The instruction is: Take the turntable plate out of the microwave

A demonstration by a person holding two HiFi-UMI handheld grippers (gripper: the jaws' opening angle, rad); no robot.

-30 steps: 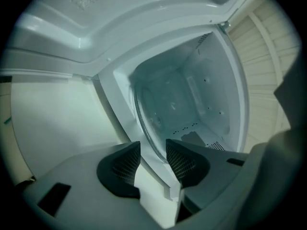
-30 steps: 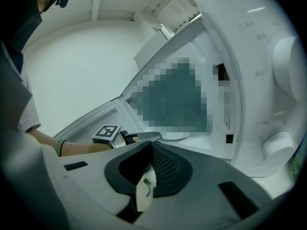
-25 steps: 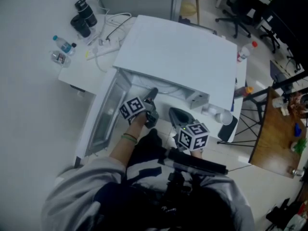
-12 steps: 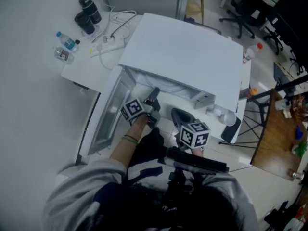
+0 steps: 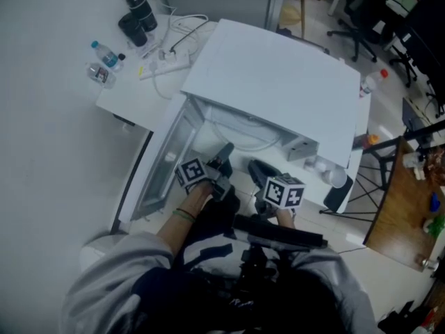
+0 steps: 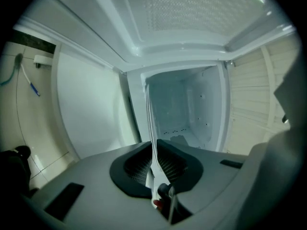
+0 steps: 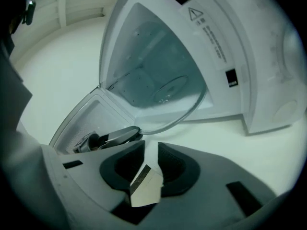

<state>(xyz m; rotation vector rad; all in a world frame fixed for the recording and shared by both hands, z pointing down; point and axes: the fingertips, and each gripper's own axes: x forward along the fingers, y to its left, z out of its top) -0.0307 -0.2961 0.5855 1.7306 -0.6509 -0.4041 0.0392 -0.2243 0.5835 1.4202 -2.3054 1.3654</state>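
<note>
The white microwave (image 5: 278,82) stands with its door (image 5: 161,169) swung open to the left. The clear glass turntable plate (image 7: 165,92) hangs in front of the open cavity. My left gripper (image 6: 154,150) is shut on its rim, which shows edge-on as a thin glass line (image 6: 152,128) between the pads. From the right gripper view, the left gripper (image 7: 108,138) clamps the plate's lower left edge. My right gripper (image 7: 151,150) sits just below the plate's rim; its jaws are opening and nothing lies between them. In the head view both grippers, left (image 5: 221,160) and right (image 5: 261,172), are at the cavity mouth.
Behind the microwave to the left, the table (image 5: 128,103) holds water bottles (image 5: 104,58), black flasks (image 5: 135,16) and a power strip with cables (image 5: 167,61). A pale cup (image 5: 336,178) sits right of the microwave. Office chairs (image 5: 361,19) and a wooden desk (image 5: 410,207) stand on the right.
Both grippers have drawn back a little from the cavity toward me. The right one has sunk lower.
</note>
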